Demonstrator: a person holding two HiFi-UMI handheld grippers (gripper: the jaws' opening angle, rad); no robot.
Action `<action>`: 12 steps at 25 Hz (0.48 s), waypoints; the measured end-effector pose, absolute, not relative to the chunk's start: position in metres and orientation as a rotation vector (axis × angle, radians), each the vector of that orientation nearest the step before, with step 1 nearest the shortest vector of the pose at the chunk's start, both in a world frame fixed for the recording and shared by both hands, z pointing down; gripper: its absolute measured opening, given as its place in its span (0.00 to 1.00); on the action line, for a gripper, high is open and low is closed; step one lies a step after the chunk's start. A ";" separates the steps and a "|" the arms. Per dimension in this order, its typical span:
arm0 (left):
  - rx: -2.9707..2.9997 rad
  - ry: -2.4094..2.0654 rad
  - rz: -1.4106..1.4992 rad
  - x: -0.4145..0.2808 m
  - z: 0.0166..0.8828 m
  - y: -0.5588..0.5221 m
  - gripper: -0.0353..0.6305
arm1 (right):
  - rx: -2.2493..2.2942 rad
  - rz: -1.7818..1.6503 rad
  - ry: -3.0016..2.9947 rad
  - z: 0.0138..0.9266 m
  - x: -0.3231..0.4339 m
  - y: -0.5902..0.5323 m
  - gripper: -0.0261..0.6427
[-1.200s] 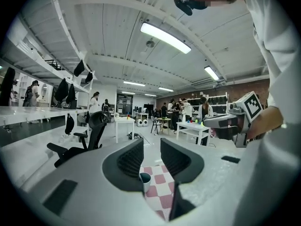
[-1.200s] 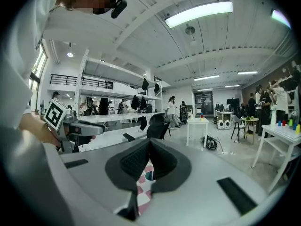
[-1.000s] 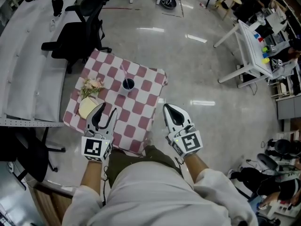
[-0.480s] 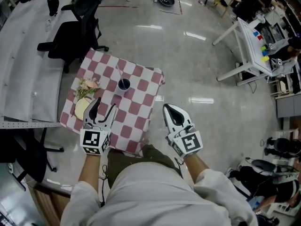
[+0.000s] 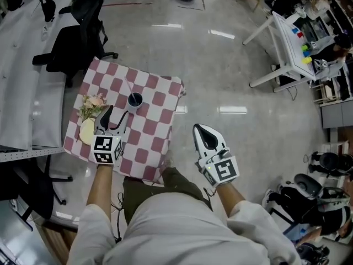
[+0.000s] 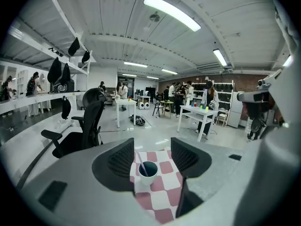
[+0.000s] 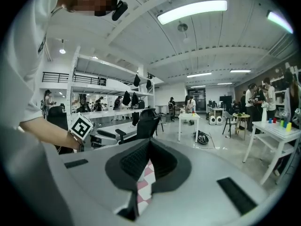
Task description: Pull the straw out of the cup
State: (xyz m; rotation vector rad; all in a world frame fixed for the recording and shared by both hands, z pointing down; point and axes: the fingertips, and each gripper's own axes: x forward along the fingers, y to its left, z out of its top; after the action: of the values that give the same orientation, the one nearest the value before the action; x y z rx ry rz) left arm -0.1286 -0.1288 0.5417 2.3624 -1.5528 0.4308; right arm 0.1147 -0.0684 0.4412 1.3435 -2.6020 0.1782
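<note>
A small white cup (image 5: 134, 100) with a dark inside stands near the middle of the pink-and-white checked table (image 5: 157, 128). A thin pale straw (image 5: 129, 89) leans out of it to the far left. My left gripper (image 5: 115, 115) hovers over the table just short of the cup. It is open, its jaws have just been opening, and nothing is between them. In the left gripper view the cup (image 6: 148, 169) and straw (image 6: 140, 158) show in the gap ahead of the left gripper (image 6: 150, 157). My right gripper (image 5: 205, 134) is shut and empty, off the table's right side.
A small bunch of flowers (image 5: 91, 102) and a pale yellow round thing (image 5: 86, 130) lie at the table's left side. A black office chair (image 5: 77, 15) stands behind the table beside long white benches. A white desk (image 5: 292, 43) stands at the far right on shiny floor.
My left gripper has moved forward and down over the table toward the cup, and its jaws stand wider. The right gripper has shifted only a little.
</note>
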 end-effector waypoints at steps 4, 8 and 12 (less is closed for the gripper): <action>2.334 -1.509 0.487 -0.126 0.574 -0.147 0.42 | 1.364 0.190 -2.573 0.447 0.124 -0.069 0.04; 2.296 -1.469 0.533 -0.124 0.606 -0.166 0.42 | 1.386 0.209 -2.541 0.452 0.133 -0.069 0.05; 2.259 -1.445 0.564 -0.126 0.630 -0.184 0.42 | 1.408 0.227 -2.508 0.456 0.143 -0.068 0.04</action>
State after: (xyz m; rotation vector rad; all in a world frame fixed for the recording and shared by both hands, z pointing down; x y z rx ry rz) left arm -0.1260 -0.1837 0.6301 2.2586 -1.4455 0.5637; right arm 0.1429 -0.0685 0.4557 1.4085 -2.5079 0.2273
